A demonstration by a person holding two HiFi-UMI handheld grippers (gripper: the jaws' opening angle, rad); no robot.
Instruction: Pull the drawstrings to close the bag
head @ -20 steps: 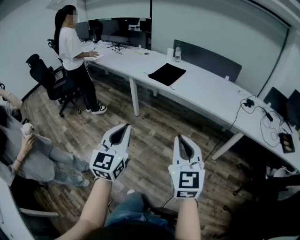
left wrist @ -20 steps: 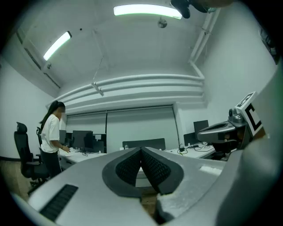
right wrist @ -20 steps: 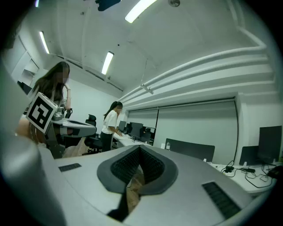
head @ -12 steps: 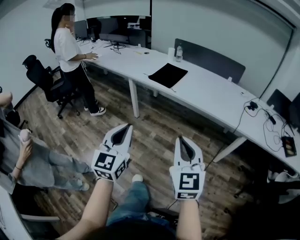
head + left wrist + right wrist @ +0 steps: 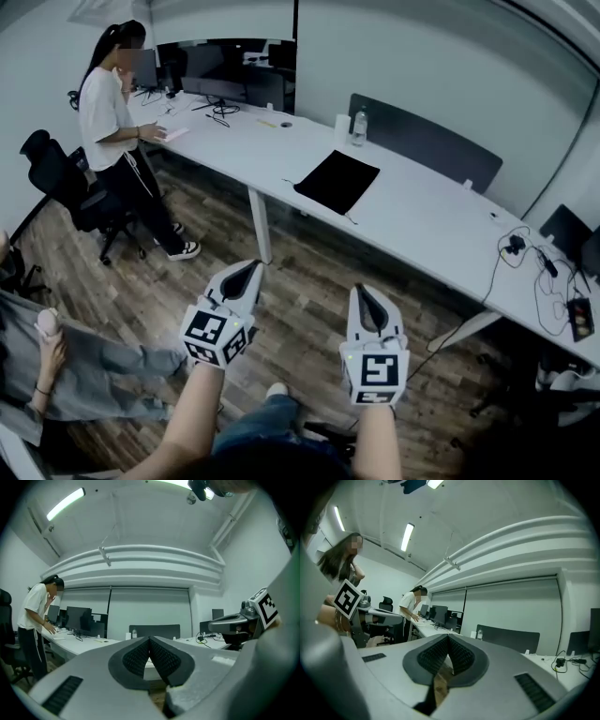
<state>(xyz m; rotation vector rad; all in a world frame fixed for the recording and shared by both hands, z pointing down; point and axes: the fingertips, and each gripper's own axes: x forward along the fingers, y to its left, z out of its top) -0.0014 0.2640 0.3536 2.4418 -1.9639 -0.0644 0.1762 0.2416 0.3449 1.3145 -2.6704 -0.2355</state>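
Observation:
A flat black thing point(image 5: 337, 181), perhaps the bag, lies on the long white table point(image 5: 422, 220); no drawstrings show at this distance. My left gripper point(image 5: 254, 266) and right gripper point(image 5: 360, 289) are held side by side in the air over the wooden floor, well short of the table. Both point toward it. In the left gripper view the left gripper point(image 5: 149, 639) has its pads pressed together with nothing between them. The right gripper point(image 5: 448, 637) looks the same in the right gripper view: shut and empty.
A water bottle point(image 5: 359, 127) and monitors point(image 5: 220, 70) stand on the table, cables point(image 5: 527, 255) at its right end. A person point(image 5: 108, 122) stands at its far left by an office chair point(image 5: 56, 178). Another person point(image 5: 66, 370) sits at my left.
The head view has shifted, so the table sits lower and nearer in the picture. Both grippers stay shut and side by side, a little lower in the frame.

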